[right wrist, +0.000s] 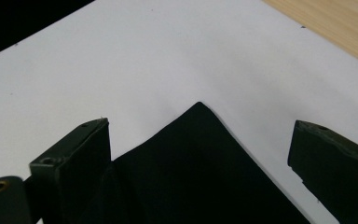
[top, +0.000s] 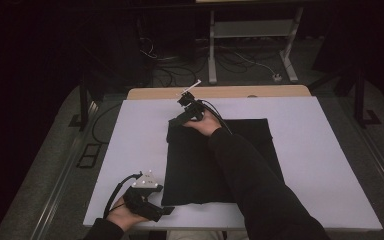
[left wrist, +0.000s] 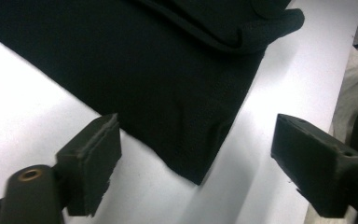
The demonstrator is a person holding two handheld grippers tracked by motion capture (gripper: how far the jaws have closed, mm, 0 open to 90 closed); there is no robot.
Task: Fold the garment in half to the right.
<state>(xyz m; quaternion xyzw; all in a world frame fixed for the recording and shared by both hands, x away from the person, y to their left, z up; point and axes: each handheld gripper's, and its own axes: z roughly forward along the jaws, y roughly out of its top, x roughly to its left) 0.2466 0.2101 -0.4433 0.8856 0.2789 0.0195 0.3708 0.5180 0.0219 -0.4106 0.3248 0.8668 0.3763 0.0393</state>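
A black cloth [top: 215, 160] lies flat on the white board [top: 305, 150] in the high view. At the cloth's near left corner my left gripper [top: 166, 210] rests low on the board. In the left gripper view that corner [left wrist: 193, 172] lies between the two jaws, which stand wide apart and do not touch it. My right gripper [top: 182, 117] is at the far left corner, reached across the cloth by a dark sleeve [top: 260, 190]. The right gripper view has the pointed far corner [right wrist: 198, 140] between its open jaws, with a small fold by the left one.
The white board lies on a wooden table [top: 220, 92] whose far edge shows beyond it. Bare board stretches to the left and right of the cloth. Cables [top: 240, 62] and a metal frame [top: 252, 30] stand on the floor behind the table.
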